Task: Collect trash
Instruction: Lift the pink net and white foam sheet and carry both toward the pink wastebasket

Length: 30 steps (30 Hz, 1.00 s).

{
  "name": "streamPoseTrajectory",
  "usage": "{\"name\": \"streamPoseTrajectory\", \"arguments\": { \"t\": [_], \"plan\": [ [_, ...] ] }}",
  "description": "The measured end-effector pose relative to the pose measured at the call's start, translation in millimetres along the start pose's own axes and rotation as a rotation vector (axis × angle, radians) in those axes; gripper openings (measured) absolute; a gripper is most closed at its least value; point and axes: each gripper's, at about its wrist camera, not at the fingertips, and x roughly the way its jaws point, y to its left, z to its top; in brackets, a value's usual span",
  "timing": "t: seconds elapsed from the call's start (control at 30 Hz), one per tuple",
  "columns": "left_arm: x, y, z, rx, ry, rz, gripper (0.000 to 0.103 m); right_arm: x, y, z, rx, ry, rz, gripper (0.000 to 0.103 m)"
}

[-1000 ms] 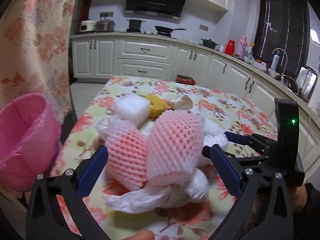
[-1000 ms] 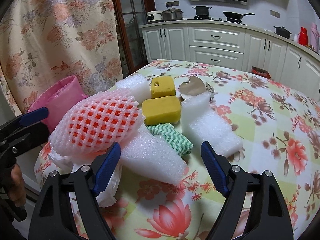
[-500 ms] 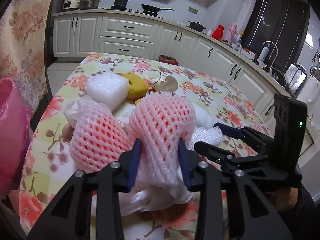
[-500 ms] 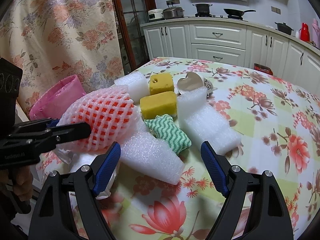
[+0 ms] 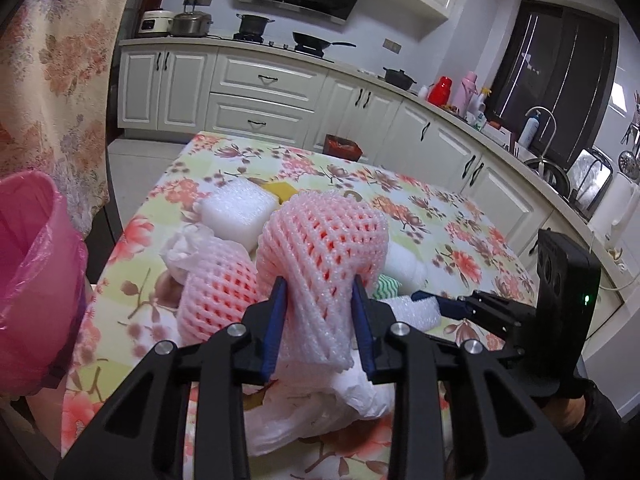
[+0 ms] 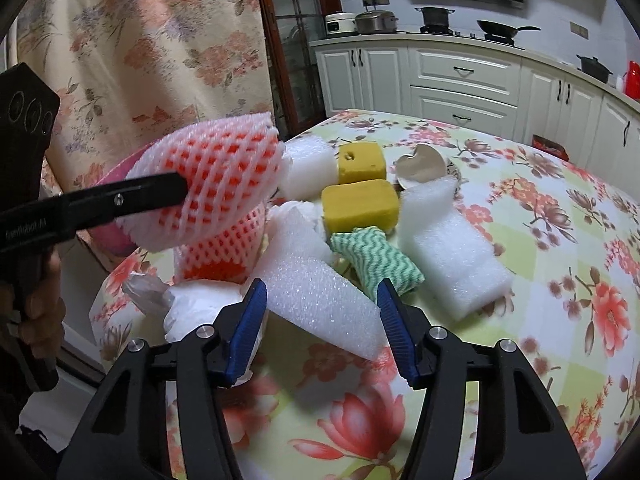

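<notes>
Left tongs [image 5: 320, 320] are clamped on a pink foam fruit net [image 5: 324, 256], squeezing its lower end between the blue pads and holding it just above the heap of litter at the near edge of a floral tabletop [image 6: 540, 216]. Right tongs [image 6: 320, 328] are closing around a white foam wedge [image 6: 316, 296] that lies between the pads; whether they already press it is hard to tell. Under both, a crumpled white plastic bag [image 5: 320, 404] sprawls, with a second pink net [image 5: 216, 292] beside it. Just beyond lie a green-and-white zigzag cloth [image 6: 372, 258], a long white foam slab [image 6: 444, 252], two yellow sponges [image 6: 360, 208], a white foam block [image 6: 310, 166] and what looks like a broken eggshell [image 6: 420, 166]. A bin lined with a pink bag [image 5: 32, 280] waits off the tabletop's left edge. The step in hand appears to be lifting trash for the bin: the net is soft, so the firm squeeze suits it, and it should clear the bag beneath before swinging left. The wedge likely wants a grip across its thicker part, lest it pivot out.
</notes>
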Motion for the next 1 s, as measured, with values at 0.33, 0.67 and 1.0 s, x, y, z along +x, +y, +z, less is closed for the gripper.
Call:
{"name": "streamPoseTrajectory", "arguments": {
  "t": [0.33,0.67,1.0],
  "plan": [
    [-10,0,0,-0.002,-0.023,0.003,0.031,-20,-17,-7,0.061,-0.027,-0.117,0.054],
    [-12,-1,2,-0.007,-0.032,0.006,0.031,-9,-8,-24,0.013,0.048,-0.119,0.072],
    [-15,4,2,-0.013,-0.038,0.018,0.031,7,-10,-34,0.027,0.117,-0.114,0.073]
  ]
}}
